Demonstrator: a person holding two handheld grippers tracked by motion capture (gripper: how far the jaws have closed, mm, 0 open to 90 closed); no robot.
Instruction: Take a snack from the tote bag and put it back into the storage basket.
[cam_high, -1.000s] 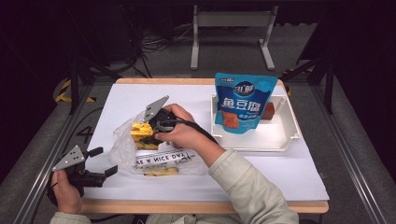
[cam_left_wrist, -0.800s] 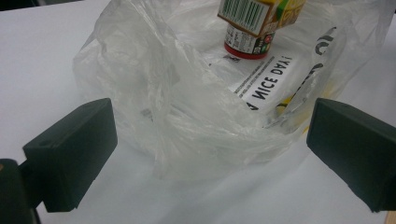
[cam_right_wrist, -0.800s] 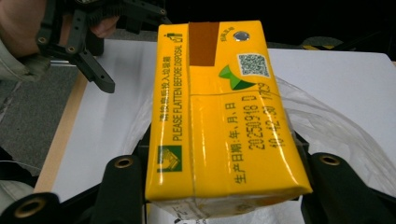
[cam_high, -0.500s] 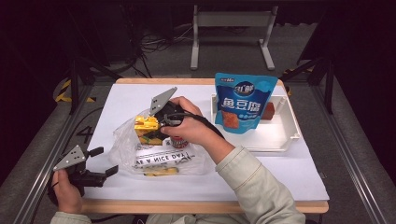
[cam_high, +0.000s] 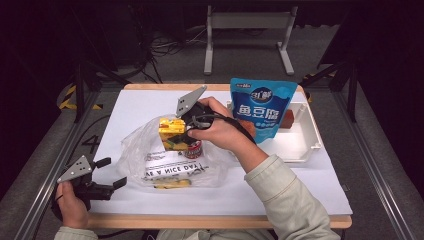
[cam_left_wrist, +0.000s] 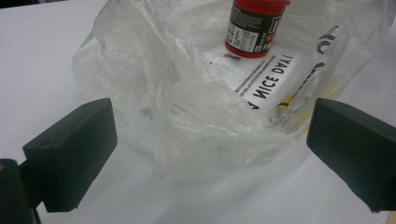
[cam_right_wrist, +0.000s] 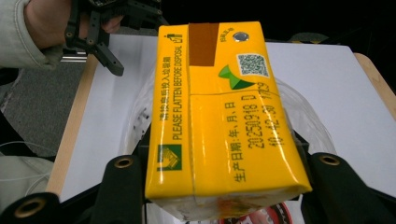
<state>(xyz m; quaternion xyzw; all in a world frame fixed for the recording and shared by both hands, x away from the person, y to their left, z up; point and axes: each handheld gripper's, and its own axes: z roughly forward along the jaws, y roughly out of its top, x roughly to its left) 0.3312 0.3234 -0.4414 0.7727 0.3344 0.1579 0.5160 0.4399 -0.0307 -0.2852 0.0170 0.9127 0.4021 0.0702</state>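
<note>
The right gripper (cam_right_wrist: 224, 186) clamps its jaws on a glossy yellow rectangular carton (cam_right_wrist: 219, 116) above the crinkled clear plastic bag (cam_high: 170, 162); beside the bag, the left gripper (cam_left_wrist: 210, 154) holds its jaws apart

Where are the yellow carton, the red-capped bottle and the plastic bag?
yellow carton (cam_right_wrist: 224, 112), right gripper view, its printed top face.
red-capped bottle (cam_left_wrist: 254, 25), left gripper view, its label.
plastic bag (cam_high: 137, 145), high view, its crumpled left side.

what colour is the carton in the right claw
Bright yellow carton with a brown strip, clearest in the right gripper view.

Overhead forward-down view; two close gripper views (shared plastic bag (cam_high: 170, 160)).
</note>
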